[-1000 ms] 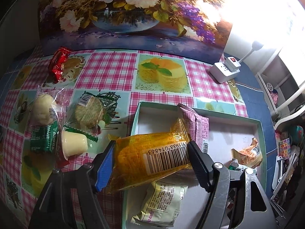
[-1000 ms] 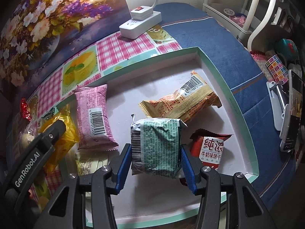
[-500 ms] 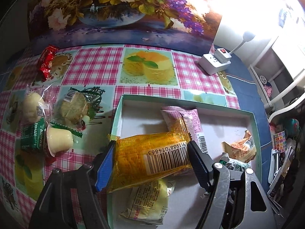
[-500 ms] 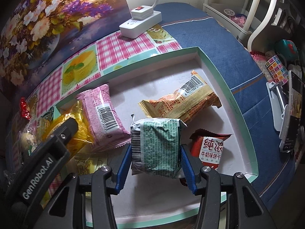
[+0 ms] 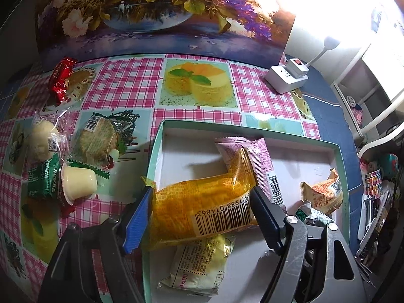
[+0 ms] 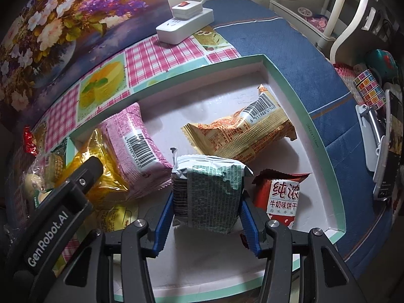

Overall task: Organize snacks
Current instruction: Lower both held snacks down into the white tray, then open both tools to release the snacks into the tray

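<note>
Left gripper [image 5: 202, 202]: its jaws have just been opening, with the yellow pack [image 5: 202, 208] still between them; the blue pad touches the pack's left end and the black finger its right end, so it is still clamped.
Yellow pack: lies crosswise, barcode up, over the box's left edge, above the pale pack [image 5: 199, 265] and overlapping the pink pack [image 5: 252, 156].
Right gripper [image 6: 205, 214]: clamped on the green pack [image 6: 207, 197], both blue pads against its sides.
Green pack: upright between the pads, over the box floor, near the front wall.
Box [image 6: 315, 136]: shallow, white inside, mint rim, on the checked cloth [image 5: 121, 83].
In the box: pink pack toward the left back, orange pack [image 6: 242, 131] toward the right back, red pack [image 6: 280, 197] just right of the green one, pale pack at the front left.
Outside the box, left: 1 red wrapper [image 5: 60, 79] near the flower picture [image 5: 151, 12]; nearer, a clear bag with a pale bun [image 5: 41, 139], a round biscuit pack [image 5: 98, 139], a small green pack [image 5: 44, 179] and a jelly cup [image 5: 78, 180], the last 2 touching.
Power strip [image 5: 287, 75]: white, with a red switch, beyond the box's far right corner.
Right edge: a blue cloth [image 6: 277, 40], then white racks and clutter too small to tell.
</note>
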The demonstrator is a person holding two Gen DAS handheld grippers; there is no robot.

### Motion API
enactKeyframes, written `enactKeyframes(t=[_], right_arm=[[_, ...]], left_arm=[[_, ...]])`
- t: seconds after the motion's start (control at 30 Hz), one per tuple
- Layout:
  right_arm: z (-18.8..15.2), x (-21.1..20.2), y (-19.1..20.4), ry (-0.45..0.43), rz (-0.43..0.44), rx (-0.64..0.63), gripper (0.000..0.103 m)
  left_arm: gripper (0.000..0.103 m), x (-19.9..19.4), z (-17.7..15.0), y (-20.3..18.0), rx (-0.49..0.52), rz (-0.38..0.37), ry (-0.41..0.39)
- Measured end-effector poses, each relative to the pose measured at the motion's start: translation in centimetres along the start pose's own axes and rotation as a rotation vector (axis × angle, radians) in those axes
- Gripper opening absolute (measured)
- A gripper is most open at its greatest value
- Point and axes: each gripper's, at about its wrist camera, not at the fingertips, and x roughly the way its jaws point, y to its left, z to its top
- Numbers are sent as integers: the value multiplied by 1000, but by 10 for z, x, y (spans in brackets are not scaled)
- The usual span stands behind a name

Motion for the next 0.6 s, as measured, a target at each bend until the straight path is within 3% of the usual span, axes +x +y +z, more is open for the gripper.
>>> enactKeyframes(t=[0.13, 0.23, 0.33, 0.53, 0.6], right_arm=[[1, -2, -1, -2, 10, 1, 55], [1, -5, -1, -8, 30, 6, 66], [1, -10, 1, -21, 35, 5, 67], [1, -30, 4, -71, 48, 3, 68], [2, -38, 3, -95, 52, 2, 73]], left_arm=[[78, -4, -1, -1, 2, -12, 4], [79, -11, -1, -3, 7, -19, -10], [82, -19, 1, -3, 9, -24, -18], [84, -47, 7, -1, 10, -40, -66], [89, -56, 9, 3, 5, -33, -89]])
